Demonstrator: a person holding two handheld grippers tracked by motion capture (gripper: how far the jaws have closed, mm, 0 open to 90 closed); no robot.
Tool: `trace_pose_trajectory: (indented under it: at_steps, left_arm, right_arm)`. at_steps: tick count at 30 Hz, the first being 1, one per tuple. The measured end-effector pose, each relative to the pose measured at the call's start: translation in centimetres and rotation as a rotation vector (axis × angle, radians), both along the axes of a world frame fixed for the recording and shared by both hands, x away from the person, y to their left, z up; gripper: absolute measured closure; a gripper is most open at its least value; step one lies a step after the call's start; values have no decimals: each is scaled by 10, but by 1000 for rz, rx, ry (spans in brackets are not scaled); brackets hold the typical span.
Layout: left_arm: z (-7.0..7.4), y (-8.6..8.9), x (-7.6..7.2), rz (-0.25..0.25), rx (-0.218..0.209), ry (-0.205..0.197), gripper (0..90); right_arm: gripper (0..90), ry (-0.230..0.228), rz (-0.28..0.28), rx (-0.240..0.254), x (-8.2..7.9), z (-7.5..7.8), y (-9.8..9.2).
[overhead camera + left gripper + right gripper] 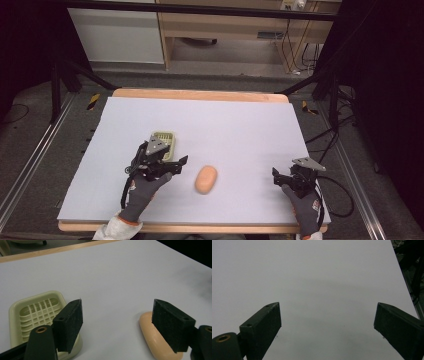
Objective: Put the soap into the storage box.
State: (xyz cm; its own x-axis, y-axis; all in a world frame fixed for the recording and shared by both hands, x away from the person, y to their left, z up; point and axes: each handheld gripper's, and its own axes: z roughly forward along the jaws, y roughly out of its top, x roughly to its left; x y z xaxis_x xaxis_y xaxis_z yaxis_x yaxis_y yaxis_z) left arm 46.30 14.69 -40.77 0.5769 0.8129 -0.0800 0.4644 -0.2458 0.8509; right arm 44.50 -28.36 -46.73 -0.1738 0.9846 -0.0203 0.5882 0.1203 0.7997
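High view: the left gripper (176,166) sits over the near-left part of the white surface (240,125), held by a grey-gloved left hand (145,187). Its 2 jaws are spread apart with nothing between them. Just behind the jaws, partly covered by the gripper's grey plate, lies a pale yellow-green soap dish (165,140). Just beyond the jaw tips, toward the middle of the surface, lies an orange bar of soap (206,179), apart from the jaws. The right gripper (276,177) rests near the right edge of the surface in the right hand (300,200), well apart from the soap; its jaws point toward the middle and stand spread, holding nothing.

Left gripper view: the 2 black jaws rise wide apart, bare white surface (112,277) between them. The soap dish (35,312), with its slotted grid floor, lies outside and behind the left-hand jaw, which overlaps its near corner. The bar of soap (155,340) lies at the right-hand jaw, partly hidden behind it; whether the pad touches it I cannot tell.

Right gripper view: the 2 jaws stand wide apart with the plain white surface (317,285) between and ahead of them. The surface's edge runs beyond the right-hand jaw.
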Motion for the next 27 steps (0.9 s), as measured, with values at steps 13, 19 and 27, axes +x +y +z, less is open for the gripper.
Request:
trace_pose_trajectory:
  at_steps: [13,19,27]
  left_arm:
    - [-1,-16,0,-29,16,6,234]
    - [-3,-25,-1,-47,32,12,232]
    - [-8,-37,-3,-73,68,23,232]
  right_arm:
    - [77,-4,-3,-8,0,1,0]
    - [76,-3,-4,-7,0,1,0]
    - [76,-2,-4,-6,0,1,0]
